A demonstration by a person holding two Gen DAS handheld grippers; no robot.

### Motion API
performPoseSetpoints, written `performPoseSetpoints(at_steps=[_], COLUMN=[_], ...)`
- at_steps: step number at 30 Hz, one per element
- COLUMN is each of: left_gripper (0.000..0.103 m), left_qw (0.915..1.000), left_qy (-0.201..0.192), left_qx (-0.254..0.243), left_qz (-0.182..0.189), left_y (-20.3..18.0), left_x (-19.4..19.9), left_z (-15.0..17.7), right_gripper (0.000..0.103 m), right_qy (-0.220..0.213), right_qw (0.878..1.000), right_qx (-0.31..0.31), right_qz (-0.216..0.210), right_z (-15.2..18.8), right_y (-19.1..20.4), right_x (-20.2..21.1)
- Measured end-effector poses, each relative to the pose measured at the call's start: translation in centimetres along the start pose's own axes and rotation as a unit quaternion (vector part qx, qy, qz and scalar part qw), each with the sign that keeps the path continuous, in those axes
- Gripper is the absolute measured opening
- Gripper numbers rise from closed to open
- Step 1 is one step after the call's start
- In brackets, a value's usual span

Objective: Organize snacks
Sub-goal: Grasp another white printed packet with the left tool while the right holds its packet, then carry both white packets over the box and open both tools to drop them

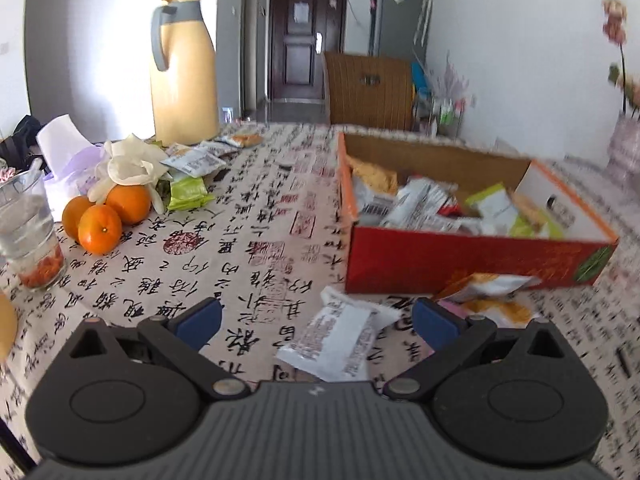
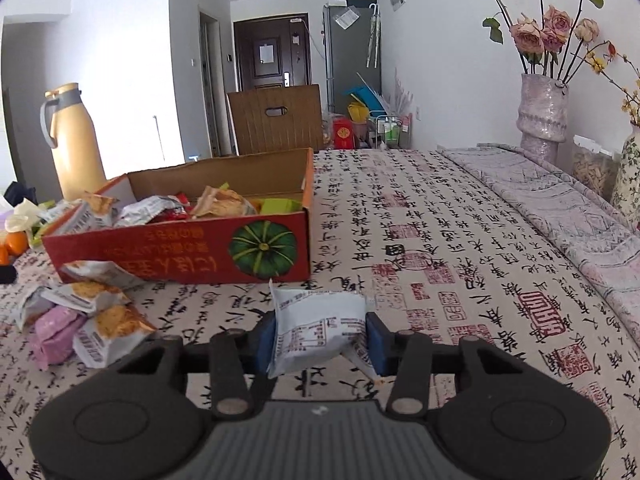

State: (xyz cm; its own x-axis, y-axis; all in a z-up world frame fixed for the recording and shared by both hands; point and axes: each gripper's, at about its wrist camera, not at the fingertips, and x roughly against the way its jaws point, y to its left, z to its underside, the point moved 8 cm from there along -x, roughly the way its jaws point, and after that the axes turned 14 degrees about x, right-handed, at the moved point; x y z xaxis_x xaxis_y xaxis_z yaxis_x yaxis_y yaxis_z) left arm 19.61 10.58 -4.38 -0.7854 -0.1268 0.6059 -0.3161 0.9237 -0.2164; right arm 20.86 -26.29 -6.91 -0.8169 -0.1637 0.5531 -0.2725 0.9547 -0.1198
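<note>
Right tool (image 2: 320,334) closed partway, blue pads (image 2: 265,340) pressed on both sides of a white snack packet (image 2: 316,328), packet lifted clear of the counter (image 2: 460,240) and tilted a little, printed label facing the camera. Just left of that tool, a loose heap on the cloth: a purple packet (image 2: 56,334), beside it orange-and-white cracker packets (image 2: 108,326), the farthest of them touching the front wall of the red box (image 2: 176,246). Beyond the held packet, the box's near right corner with its green pumpkin picture, box open on top and crowded with mixed packets.

Left tool (image 1: 318,322) spread wide, gripping nothing. Between its blue pads (image 1: 200,322), a white flat packet (image 1: 340,336) lying on the counter (image 1: 240,220), nearer the right pad than the left; contact with either pad impossible to tell. Just past the right pad, orange-and-white packets (image 1: 486,290) against the foot of the red box (image 1: 472,262). Farther left, three oranges (image 1: 102,216) bunched together near a glass (image 1: 28,228) with water and red bits at the bottom. Behind the oranges, a pale glove (image 1: 128,166) draped over more packets (image 1: 188,176), green and white. At the far edge, a tall yellow jug (image 1: 184,76) with a grey handle. In the right view, a pink vase (image 2: 542,116) of roses at the far right.
</note>
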Motion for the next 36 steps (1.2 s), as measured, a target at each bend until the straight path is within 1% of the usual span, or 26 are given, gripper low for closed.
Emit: performPoseSetpoints(at_steps=[4,7,8,9,10,12,13,15,18,24,27,32,36], left_gripper=[0.103,0.102,0.099,0.092,0.088,0.074,0.069,0.05,0.044,0.042,0.041,0.041,0.041], left_qw=[0.9989,0.9981,0.9979,0.9976,0.9973,0.9965,0.996,0.9961,0.9965,0.9969,0.9978,0.9994,0.9989], left_qy=[0.038,0.053,0.056,0.059,0.064,0.078,0.085,0.082,0.078,0.067,0.056,0.017,-0.013], left_qx=[-0.023,-0.03,-0.032,-0.033,-0.034,-0.029,-0.027,-0.031,-0.029,-0.04,-0.035,-0.022,-0.018], left_qz=[-0.013,-0.008,-0.009,-0.01,-0.01,-0.007,-0.005,-0.006,0.006,0.001,0.004,0.018,0.041], left_y=[-0.1,-0.5,-0.6,-0.7,-0.8,-0.8,-0.8,-0.7,-0.8,-0.8,-0.8,-1.3,-2.7], left_x=[-2.1,-3.0,-3.2,-3.4,-3.6,-4.0,-4.2,-4.3,-3.9,-3.0,-2.1,0.1,1.8], left_z=[0.8,1.4,1.6,1.8,1.9,2.1,2.3,2.5,2.5,3.0,2.8,1.2,-0.6], right_gripper=[0.045,0.046,0.046,0.046,0.046,0.046,0.046,0.046,0.046,0.046,0.046,0.046,0.046], right_qy=[-0.003,-0.006,-0.006,-0.007,-0.007,-0.009,-0.009,-0.01,-0.009,-0.01,-0.012,-0.016,-0.032], right_qw=[1.0,1.0,1.0,1.0,1.0,1.0,1.0,1.0,1.0,1.0,1.0,1.0,0.999], right_qx=[-0.004,-0.005,-0.005,-0.004,-0.004,-0.004,-0.004,-0.003,-0.003,0.0,0.0,0.003,0.008], right_qz=[-0.004,-0.004,-0.004,-0.005,-0.005,-0.007,-0.007,-0.009,-0.01,-0.014,-0.016,-0.019,-0.025], right_z=[0.0,0.1,0.1,0.1,0.1,0.1,0.1,0.1,0.1,0.0,0.0,-0.5,-2.0], right_y=[0.2,0.3,0.3,0.3,0.4,0.4,0.5,0.6,0.7,1.1,1.2,1.6,2.2], right_x=[0.3,0.6,0.7,0.8,0.9,1.0,1.1,1.1,1.1,1.1,1.2,1.2,1.3])
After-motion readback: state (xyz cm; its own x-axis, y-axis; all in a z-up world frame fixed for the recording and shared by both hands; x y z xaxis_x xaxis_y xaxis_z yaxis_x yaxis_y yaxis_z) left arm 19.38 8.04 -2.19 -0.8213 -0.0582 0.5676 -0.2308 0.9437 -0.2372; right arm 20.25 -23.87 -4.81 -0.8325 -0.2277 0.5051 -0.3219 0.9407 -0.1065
